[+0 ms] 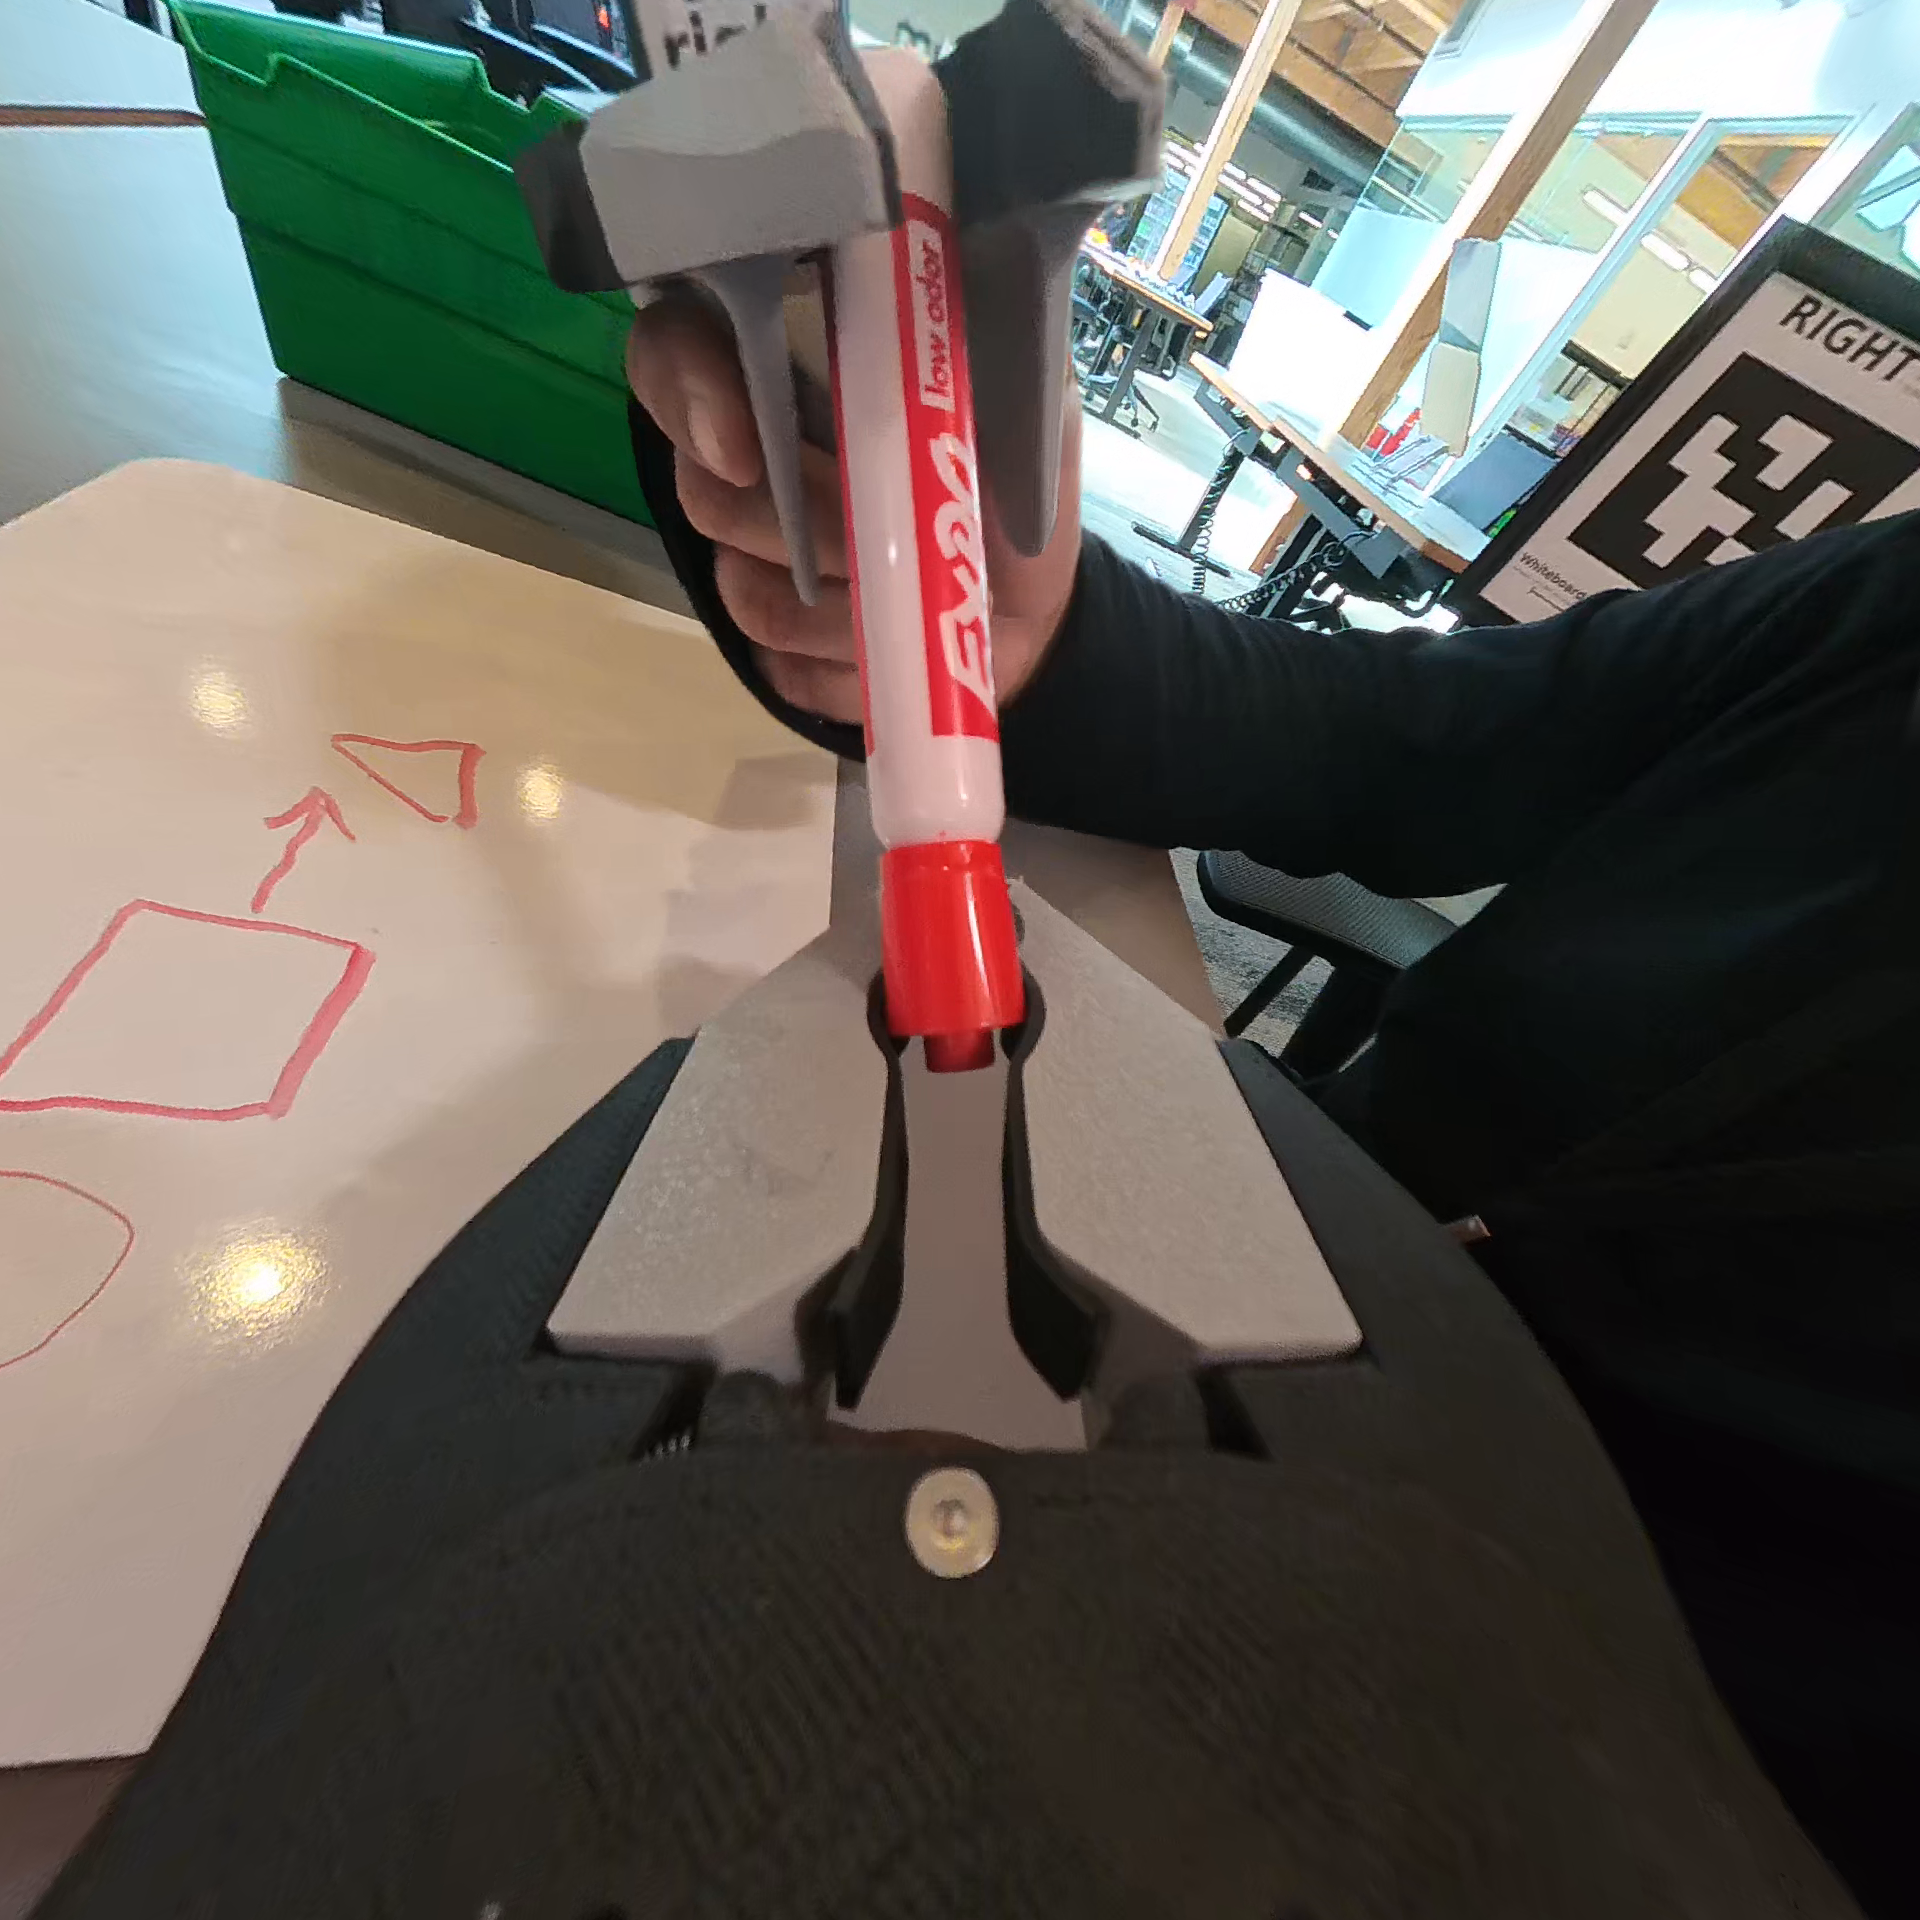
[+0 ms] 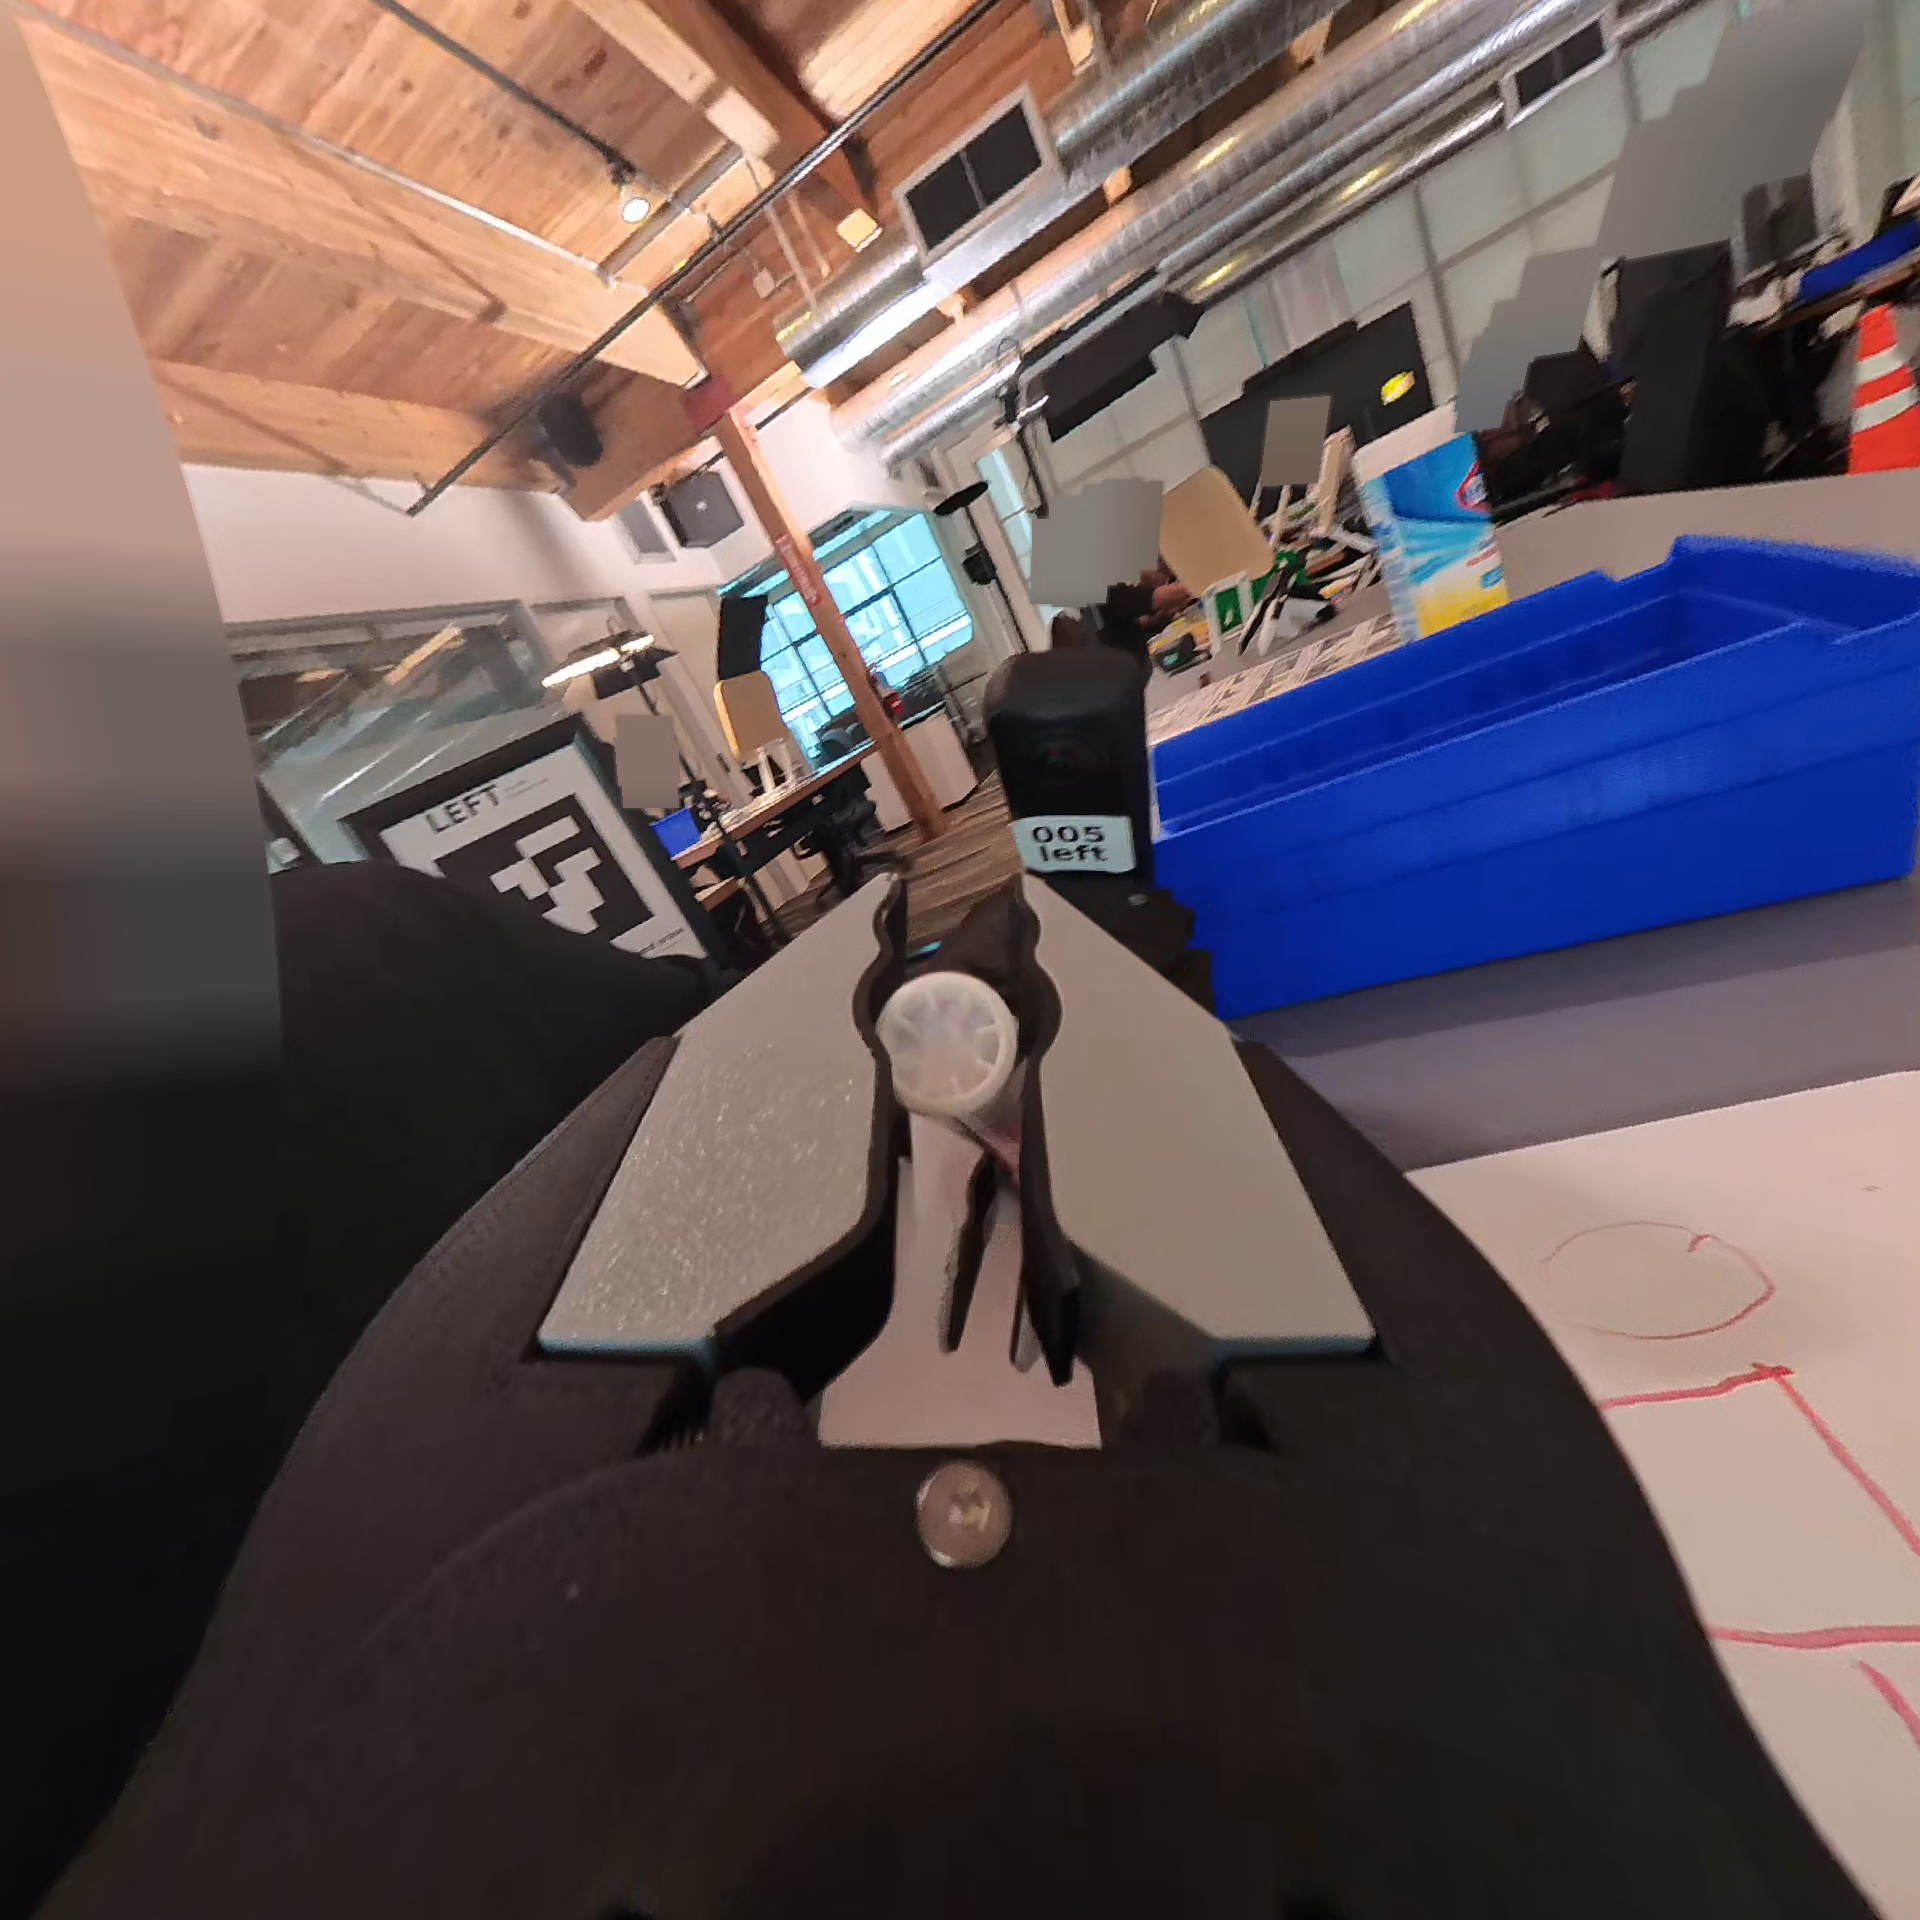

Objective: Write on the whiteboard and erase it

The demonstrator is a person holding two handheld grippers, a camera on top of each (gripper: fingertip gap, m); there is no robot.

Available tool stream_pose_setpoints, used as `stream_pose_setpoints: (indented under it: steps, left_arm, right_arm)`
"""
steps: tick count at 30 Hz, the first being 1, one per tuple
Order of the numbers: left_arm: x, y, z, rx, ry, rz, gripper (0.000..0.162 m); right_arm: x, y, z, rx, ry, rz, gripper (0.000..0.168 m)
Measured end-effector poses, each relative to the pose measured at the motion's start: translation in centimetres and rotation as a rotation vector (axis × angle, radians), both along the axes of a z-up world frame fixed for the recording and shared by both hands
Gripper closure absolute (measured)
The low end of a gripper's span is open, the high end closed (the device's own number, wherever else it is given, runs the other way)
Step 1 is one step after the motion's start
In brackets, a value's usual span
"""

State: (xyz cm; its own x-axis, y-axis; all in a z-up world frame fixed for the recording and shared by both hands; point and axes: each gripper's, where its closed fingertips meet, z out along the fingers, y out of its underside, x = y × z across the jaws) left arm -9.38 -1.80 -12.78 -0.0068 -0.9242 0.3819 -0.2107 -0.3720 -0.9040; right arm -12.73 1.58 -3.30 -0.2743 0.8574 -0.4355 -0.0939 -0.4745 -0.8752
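1. Gripping the red cap (image 1: 951, 940) of the marker (image 1: 920, 540), the left gripper (image 1: 954, 1023) has its jaws clenched on the cap at the fingertip notch.
2. Marker barrel, white with a red label, rises from the cap toward the right gripper (image 1: 883, 208), whose jaws are clamped on the barrel's upper part.
3. A hand (image 1: 748, 520) in a black sleeve (image 1: 1403, 707) holds the right gripper's handle behind the marker.
4. Whiteboard (image 1: 468, 1091) lies flat on the table (image 1: 436, 457), left of the marker; it bears red drawings: a square (image 1: 187, 1008), an arrow (image 1: 301, 852), a triangle (image 1: 421, 774) and part of a circle (image 1: 62, 1268).
5. Green bin (image 1: 395, 260) stands on the table beyond the whiteboard.
6. Right wrist view: the right gripper (image 2: 951, 1049) is closed on the marker, whose white butt end (image 2: 945, 1049) faces the camera between the fingertips.
7. Same view: the whiteboard (image 2: 1683, 1455) lies at lower right with red lines on it; a blue bin (image 2: 1538, 769) sits on the table beyond it.
8. Left gripper's body (image 2: 1070, 769) shows past the right fingertips, beside the blue bin.
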Motion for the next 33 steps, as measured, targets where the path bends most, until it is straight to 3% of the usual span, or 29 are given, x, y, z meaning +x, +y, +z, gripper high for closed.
stream_pose_setpoints:
  steps: [7,14,18,24,33]
  left_arm:
    - [-0.3,-0.2,-2.2,0.045,0.156,0.003,0.153]
    - [-0.3,-0.7,-3.4,0.047,0.235,-0.018,0.154]
    - [-0.6,0.9,-3.1,0.023,0.214,0.068,0.162]
    - [-1.7,4.2,-3.3,-0.075,0.208,0.248,0.162]
    - [-2.5,4.9,-4.4,-0.039,0.300,0.288,0.159]
  right_arm:
    - [0.8,-1.4,-2.4,0.009,-0.184,0.157,0.151]
    - [2.4,-3.6,-8.4,0.053,-0.542,0.276,0.168]
    - [1.5,-3.4,-10.5,-0.088,-0.601,0.302,0.168]
    - [0.5,-2.1,-14.8,-0.092,-0.764,0.217,0.168]
    - [2.1,0.3,-12.6,-0.059,-0.748,0.068,0.156]
